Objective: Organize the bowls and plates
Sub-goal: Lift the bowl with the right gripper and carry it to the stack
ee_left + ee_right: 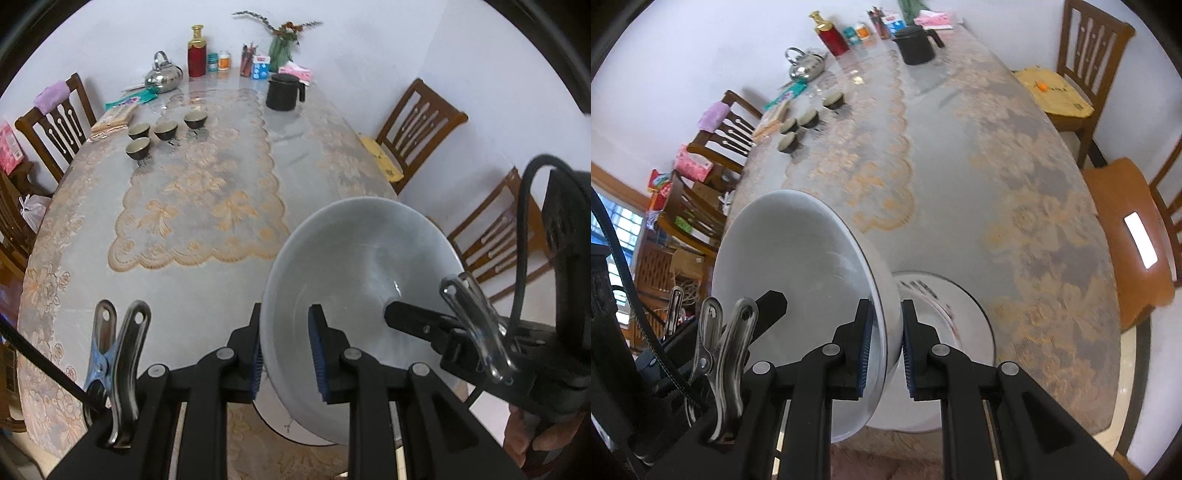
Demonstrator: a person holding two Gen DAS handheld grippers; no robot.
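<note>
We see the left hand-held gripper (286, 354) and right hand-held gripper (886, 350) each pinching opposite rims of the empty white bowl (354, 258), tilted above a white plate (945, 306) on the tabletop (221, 280).

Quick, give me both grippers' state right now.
Left gripper: shut on the rim of the large white bowl.
Right gripper: shut on the opposite rim of the same bowl.

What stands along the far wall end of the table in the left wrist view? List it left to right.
Shiny steel kettle → red bottle with gold cap → cup of pencils → green vase of dried flowers
</note>
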